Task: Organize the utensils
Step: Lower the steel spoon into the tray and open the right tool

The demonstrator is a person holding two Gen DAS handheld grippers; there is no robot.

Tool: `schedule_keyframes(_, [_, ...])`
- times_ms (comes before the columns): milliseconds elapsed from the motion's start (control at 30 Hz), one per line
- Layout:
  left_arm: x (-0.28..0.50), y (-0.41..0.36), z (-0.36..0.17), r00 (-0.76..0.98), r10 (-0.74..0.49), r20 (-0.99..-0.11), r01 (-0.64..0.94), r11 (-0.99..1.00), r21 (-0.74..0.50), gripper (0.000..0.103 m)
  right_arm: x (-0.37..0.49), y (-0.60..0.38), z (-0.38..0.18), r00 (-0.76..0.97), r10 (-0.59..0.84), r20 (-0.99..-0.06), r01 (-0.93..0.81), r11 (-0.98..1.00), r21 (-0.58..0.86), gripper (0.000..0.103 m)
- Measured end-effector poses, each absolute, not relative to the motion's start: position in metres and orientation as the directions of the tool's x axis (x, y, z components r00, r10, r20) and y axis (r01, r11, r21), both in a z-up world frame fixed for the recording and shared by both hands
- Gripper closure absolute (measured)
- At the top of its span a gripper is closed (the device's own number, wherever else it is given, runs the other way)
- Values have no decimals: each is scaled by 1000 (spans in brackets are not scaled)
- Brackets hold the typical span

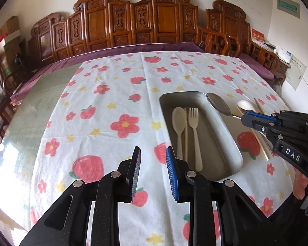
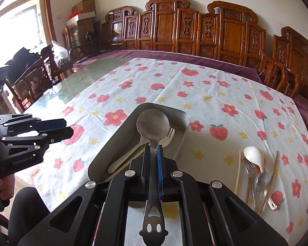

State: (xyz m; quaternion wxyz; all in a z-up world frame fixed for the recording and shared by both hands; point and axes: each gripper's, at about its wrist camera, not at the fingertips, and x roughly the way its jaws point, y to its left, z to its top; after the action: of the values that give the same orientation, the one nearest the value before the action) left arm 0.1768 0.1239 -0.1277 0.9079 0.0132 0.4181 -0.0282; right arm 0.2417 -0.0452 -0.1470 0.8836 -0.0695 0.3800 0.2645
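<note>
A metal tray lies on the flowered cloth and holds a cream spoon, a cream fork and a cream chopstick. My right gripper is shut on the handle of a steel spoon, with its bowl above the tray's far end. My left gripper is open and empty, hovering over the cloth just left of the tray.
Loose utensils lie on the cloth right of the tray: a white soup spoon, a metal fork, a metal spoon and chopsticks. Carved wooden chairs line the table's far side.
</note>
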Motion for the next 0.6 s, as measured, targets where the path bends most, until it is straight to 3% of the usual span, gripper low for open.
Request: schedule_keyframes(600, [183,147,-141,629,-28,-777,13,1000,-25,79,278,-3,-200,494,370,-787,-511,856,81,96])
